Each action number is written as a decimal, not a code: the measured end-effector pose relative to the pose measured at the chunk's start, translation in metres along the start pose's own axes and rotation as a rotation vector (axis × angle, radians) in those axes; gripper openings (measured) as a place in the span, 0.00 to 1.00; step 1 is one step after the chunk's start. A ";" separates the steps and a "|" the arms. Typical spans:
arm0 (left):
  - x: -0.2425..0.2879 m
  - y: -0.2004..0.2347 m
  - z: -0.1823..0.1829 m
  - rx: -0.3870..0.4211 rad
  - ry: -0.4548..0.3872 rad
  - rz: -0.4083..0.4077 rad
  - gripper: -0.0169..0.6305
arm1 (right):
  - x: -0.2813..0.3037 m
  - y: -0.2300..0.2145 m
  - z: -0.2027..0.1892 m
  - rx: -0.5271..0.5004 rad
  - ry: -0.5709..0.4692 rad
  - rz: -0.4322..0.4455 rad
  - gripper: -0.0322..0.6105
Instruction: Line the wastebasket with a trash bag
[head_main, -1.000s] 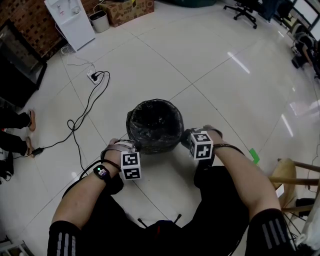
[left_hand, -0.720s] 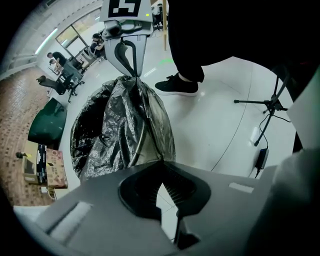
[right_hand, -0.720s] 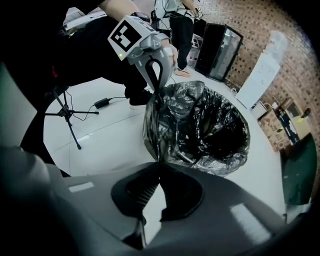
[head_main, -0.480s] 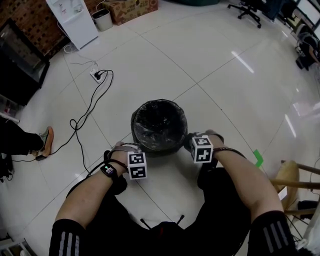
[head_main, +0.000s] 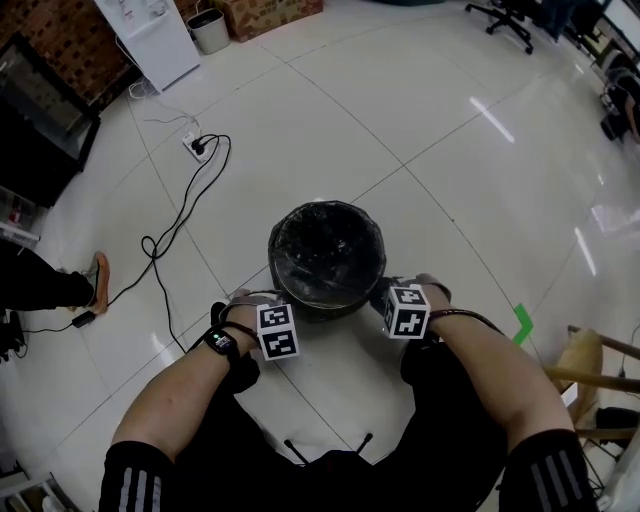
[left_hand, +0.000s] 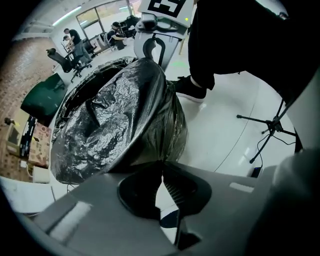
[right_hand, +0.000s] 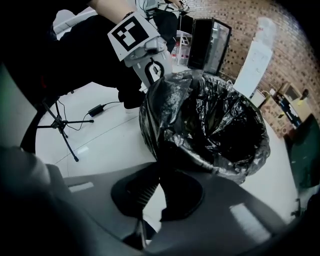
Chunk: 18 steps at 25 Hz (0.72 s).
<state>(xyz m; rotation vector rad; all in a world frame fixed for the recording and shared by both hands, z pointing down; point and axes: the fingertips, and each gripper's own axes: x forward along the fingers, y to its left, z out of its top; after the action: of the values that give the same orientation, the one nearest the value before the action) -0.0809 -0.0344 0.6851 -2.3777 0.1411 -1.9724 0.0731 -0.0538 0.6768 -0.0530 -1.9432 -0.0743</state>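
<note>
Bin (head_main: 376, 238) stood on the tiled floor (head_main: 420, 130) just in front of the seated person, between the two hands.

Progress: the black bag (head_main: 327, 252) was already inside the bin, its mouth turned out over the rim and hanging as a skirt down the outer wall. Film looked crumpled but seated all the way round, as far as the head view showed. I judged the job nearly done.

Left tool (left_hand: 161, 166): jaws pressed together, pinching the bag's hem on the person's left of the bin, pointing steeply down. The film ran taut from the rim into the jaws.

Right tool (right_hand: 159, 172): the same on the opposite side, jaws closed on a fold of the skirt just below the rim.

Left to do, in my judgement: settle the skirt evenly down the wall, then let go with both tools.

Contents: the bin held only the bag; the bag itself looked empty, with a dark, wrinkled bottom and nothing lying in it.
</note>
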 end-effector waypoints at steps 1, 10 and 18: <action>0.001 -0.001 0.000 -0.006 -0.002 -0.010 0.05 | 0.001 0.000 0.000 0.011 -0.002 0.005 0.06; -0.002 -0.002 0.003 -0.033 -0.024 -0.048 0.14 | -0.020 0.012 -0.010 0.129 -0.036 0.181 0.22; -0.007 -0.005 0.005 -0.043 -0.053 -0.081 0.18 | -0.069 -0.034 -0.029 0.349 -0.101 0.200 0.24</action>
<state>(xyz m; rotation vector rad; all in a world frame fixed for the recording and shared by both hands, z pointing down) -0.0766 -0.0285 0.6780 -2.4986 0.0868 -1.9573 0.1224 -0.0904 0.6219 -0.0194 -2.0151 0.4059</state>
